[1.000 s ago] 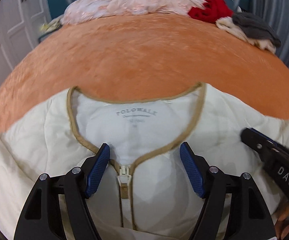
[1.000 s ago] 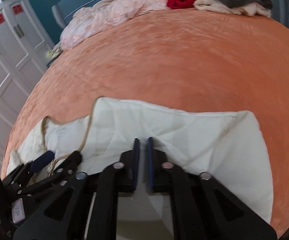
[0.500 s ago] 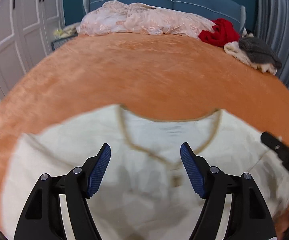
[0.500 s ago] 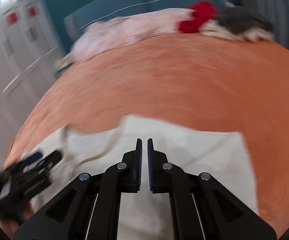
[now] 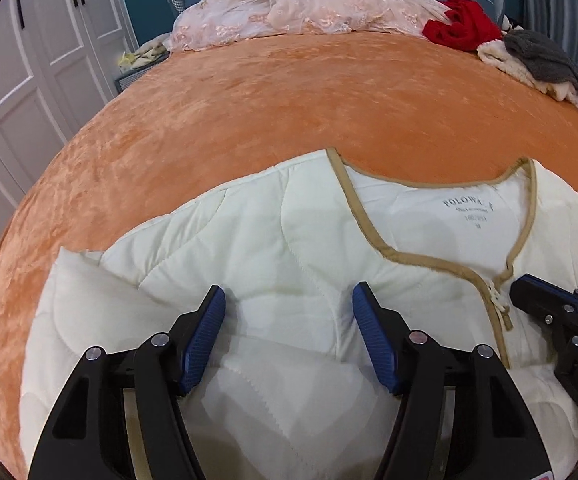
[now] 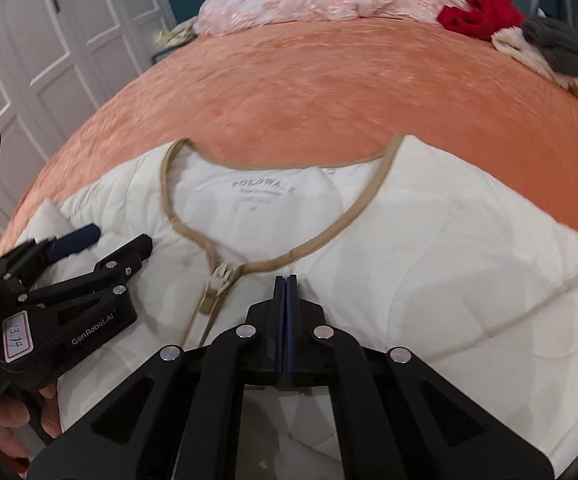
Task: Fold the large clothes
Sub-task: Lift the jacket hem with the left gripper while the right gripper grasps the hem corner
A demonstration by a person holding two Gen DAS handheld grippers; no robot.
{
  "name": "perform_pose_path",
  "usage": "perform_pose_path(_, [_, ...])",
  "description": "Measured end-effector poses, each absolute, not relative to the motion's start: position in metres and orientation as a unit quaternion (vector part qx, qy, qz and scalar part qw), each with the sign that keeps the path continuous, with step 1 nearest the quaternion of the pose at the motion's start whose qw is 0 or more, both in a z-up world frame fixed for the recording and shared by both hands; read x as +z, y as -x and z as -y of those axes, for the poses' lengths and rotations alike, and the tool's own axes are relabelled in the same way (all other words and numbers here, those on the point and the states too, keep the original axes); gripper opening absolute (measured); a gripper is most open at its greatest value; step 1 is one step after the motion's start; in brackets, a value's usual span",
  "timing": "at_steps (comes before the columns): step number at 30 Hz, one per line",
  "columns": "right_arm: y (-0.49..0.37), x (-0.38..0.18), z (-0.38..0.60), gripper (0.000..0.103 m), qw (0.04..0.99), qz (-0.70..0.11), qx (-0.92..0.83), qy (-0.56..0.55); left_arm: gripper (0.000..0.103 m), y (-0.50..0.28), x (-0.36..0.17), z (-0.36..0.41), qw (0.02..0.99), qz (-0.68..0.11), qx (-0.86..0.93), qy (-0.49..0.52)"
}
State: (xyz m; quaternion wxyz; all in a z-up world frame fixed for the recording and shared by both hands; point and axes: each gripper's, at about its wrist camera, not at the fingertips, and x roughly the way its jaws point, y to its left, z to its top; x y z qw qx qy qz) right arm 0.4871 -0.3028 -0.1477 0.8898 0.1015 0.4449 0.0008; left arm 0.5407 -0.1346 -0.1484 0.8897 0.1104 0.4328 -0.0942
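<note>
A cream quilted jacket (image 5: 289, 240) with tan trim lies flat, front up, on the orange bedspread (image 5: 289, 100). Its zipper pull (image 6: 219, 276) sits at the bottom of the neckline. My left gripper (image 5: 289, 312) hovers over the jacket's left shoulder, where a sleeve is folded in. Its jaws are closing with quilted fabric lying between them, and the pads stand clear of the cloth. My right gripper (image 6: 286, 284) is shut, pads together, over the jacket (image 6: 449, 260) just right of the zipper, and no cloth shows between them. Each gripper shows at the edge of the other's view.
At the far end of the bed lie a pink lacy garment (image 5: 309, 12), a red one (image 5: 465, 28) and a grey and cream pile (image 5: 537, 60). White wardrobe doors (image 5: 29, 80) stand at the left. A hand (image 6: 5, 432) holds the left gripper.
Both grippers have slid left over the jacket: the left from the zipper to the left shoulder, the right from the right shoulder to beside the zipper. The left jaws have narrowed a little.
</note>
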Motion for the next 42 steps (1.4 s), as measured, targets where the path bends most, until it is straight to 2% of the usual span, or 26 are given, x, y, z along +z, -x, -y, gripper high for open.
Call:
perform_pose_path(11, [-0.488,-0.149,0.301,0.0,0.902,-0.416,-0.019,-0.11,0.071,-0.547,-0.154,0.137,0.901,-0.414,-0.072,-0.109])
perform_pose_path(14, [-0.469,-0.132,0.306,0.0,0.909,-0.396,-0.086,-0.094,0.074,-0.54,-0.148,0.13,0.906,-0.408,-0.04,-0.103])
perform_pose_path(17, [-0.412,-0.094,0.323,0.008,0.919,-0.348,-0.117,-0.145,0.074,-0.517,-0.125,0.11,0.913,-0.4,0.0,-0.08])
perform_pose_path(18, [-0.389,-0.084,0.328,0.016,0.919,-0.343,-0.107,-0.165,0.075,-0.496,-0.11,0.095,0.92,-0.388,-0.006,-0.052])
perform_pose_path(19, [-0.355,-0.073,0.334,0.031,0.918,-0.342,-0.098,-0.178,0.075,-0.478,-0.1,0.083,0.923,-0.382,-0.023,-0.037])
perform_pose_path(20, [-0.318,-0.063,0.339,0.041,0.918,-0.339,-0.093,-0.184,0.079,-0.459,-0.091,0.07,0.924,-0.38,-0.041,-0.03])
perform_pose_path(21, [-0.278,-0.056,0.346,0.063,0.918,-0.338,-0.088,-0.188,0.084,-0.429,-0.081,0.05,0.922,-0.382,-0.064,-0.03])
perform_pose_path(22, [-0.251,-0.053,0.35,0.076,0.917,-0.34,-0.085,-0.191,0.086,-0.405,-0.077,0.032,0.917,-0.389,-0.078,-0.032])
perform_pose_path(26, [-0.117,-0.055,0.374,0.088,0.893,-0.393,-0.095,-0.199,0.086,-0.321,-0.083,-0.042,0.886,-0.452,-0.102,-0.022])
perform_pose_path(28, [-0.063,-0.071,0.386,0.089,0.866,-0.433,-0.101,-0.228,0.086,-0.278,-0.095,-0.088,0.869,-0.488,-0.078,0.005])
perform_pose_path(31, [-0.01,-0.093,0.397,0.089,0.837,-0.433,-0.103,-0.319,0.086,-0.239,-0.106,-0.126,0.853,-0.515,-0.057,0.063])
perform_pose_path(34, [0.005,-0.109,0.39,0.089,0.826,-0.425,-0.089,-0.36,0.086,-0.214,-0.12,-0.135,0.833,-0.535,-0.073,0.118])
perform_pose_path(38, [-0.001,-0.12,0.367,0.089,0.821,-0.421,-0.061,-0.381,0.083,-0.206,-0.122,-0.124,0.834,-0.529,-0.082,0.133])
perform_pose_path(39, [-0.005,-0.12,0.362,0.082,0.821,-0.419,-0.055,-0.384,0.076,-0.206,-0.121,-0.12,0.831,-0.532,-0.082,0.139])
perform_pose_path(40, [-0.009,-0.121,0.358,0.066,0.818,-0.42,-0.047,-0.391,0.07,-0.209,-0.12,-0.118,0.83,-0.532,-0.083,0.145])
perform_pose_path(41, [-0.013,-0.122,0.357,0.058,0.815,-0.421,-0.045,-0.395,0.055,-0.212,-0.118,-0.115,0.828,-0.536,-0.08,0.144])
perform_pose_path(42, [-0.016,-0.12,0.353,0.033,0.814,-0.421,-0.044,-0.398,0.033,-0.211,-0.117,-0.113,0.827,-0.538,-0.077,0.144])
